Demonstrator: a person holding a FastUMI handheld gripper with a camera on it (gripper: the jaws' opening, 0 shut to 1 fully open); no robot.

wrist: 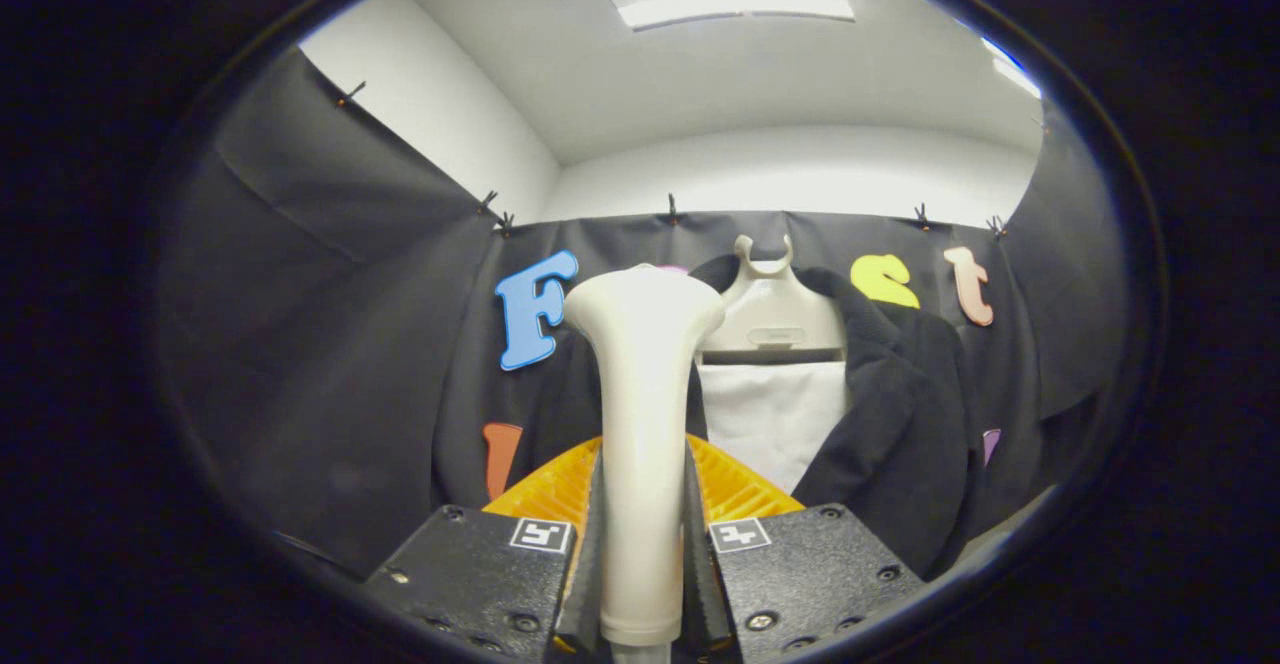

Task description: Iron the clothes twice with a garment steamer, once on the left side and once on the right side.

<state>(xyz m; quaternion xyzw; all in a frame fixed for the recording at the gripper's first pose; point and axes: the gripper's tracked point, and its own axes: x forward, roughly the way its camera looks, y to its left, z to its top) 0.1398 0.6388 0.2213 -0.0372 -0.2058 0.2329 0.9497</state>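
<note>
Claw (642,554) pressed together on one garment steamer (641,424), both fingers against its handle. Steamer stood upright between the fingers: smooth cream plastic, a slim round shaft widening to a rounded, flared head at the top. Ridged orange plastic (735,489) showed behind the shaft on both sides. Beyond the fingers hung one dark jacket (900,424), fuzzy, fleece-like cloth, open at the front over a flat white panel (770,419). Jacket carried by one cream plastic hanger (768,309), broad-shouldered with a forked hook on top. Steamer head held level with the hanger, in front of the jacket's left half; whether touching the cloth, could not tell.
</note>
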